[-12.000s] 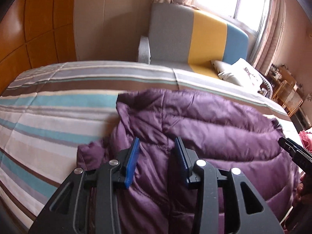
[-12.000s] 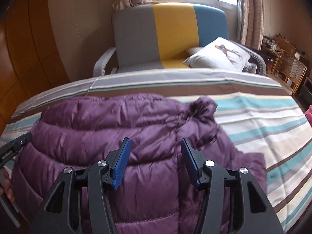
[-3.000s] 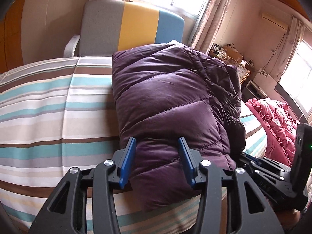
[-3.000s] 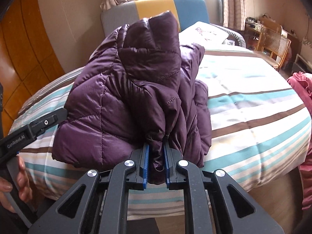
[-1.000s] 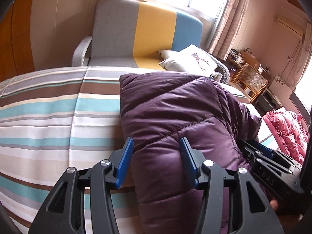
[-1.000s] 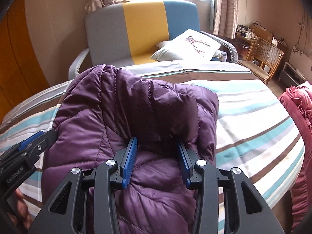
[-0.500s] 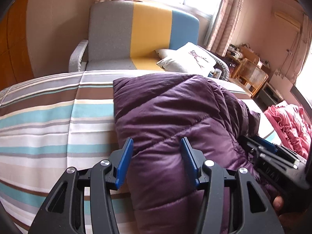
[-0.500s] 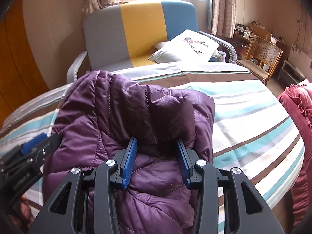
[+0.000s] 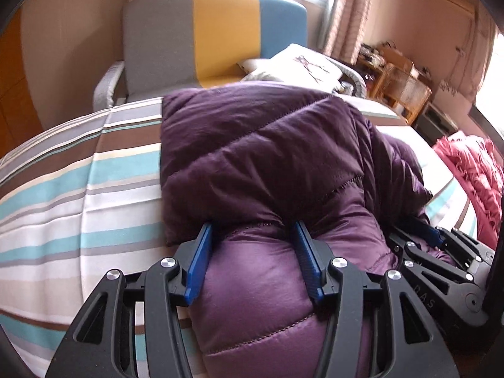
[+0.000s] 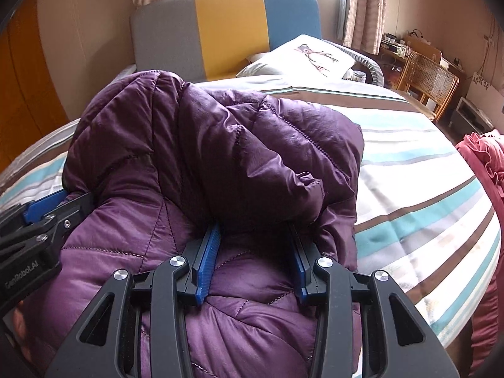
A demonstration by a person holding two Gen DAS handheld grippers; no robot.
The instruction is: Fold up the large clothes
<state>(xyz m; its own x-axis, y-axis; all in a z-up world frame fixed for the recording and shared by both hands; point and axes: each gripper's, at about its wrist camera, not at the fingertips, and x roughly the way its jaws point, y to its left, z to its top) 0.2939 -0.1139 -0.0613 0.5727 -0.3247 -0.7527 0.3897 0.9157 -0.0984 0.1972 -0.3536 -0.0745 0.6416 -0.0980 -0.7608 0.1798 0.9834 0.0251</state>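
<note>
A purple quilted down jacket (image 9: 258, 163) lies folded in a thick bundle on the striped bed (image 9: 63, 189); it also shows in the right wrist view (image 10: 220, 157). My left gripper (image 9: 253, 230) is open, its blue pads pushed in under the folded upper layer on the bundle's left side. My right gripper (image 10: 255, 230) is open too, its tips tucked under the upper layer on the right side. Each gripper shows at the edge of the other's view, the right one (image 9: 441, 261) and the left one (image 10: 34, 230).
The striped bed sheet (image 10: 409, 173) spreads on both sides of the jacket. A grey, yellow and blue sofa (image 10: 226, 28) with a white pillow (image 10: 302, 56) stands behind the bed. A pink garment (image 9: 469, 170) lies at the right edge. A wicker chair (image 10: 425, 78) stands far right.
The upper layer of the jacket has come down onto the lower part. Both grippers have pushed forward, so their tips now sit under the fold. Both stay open.
</note>
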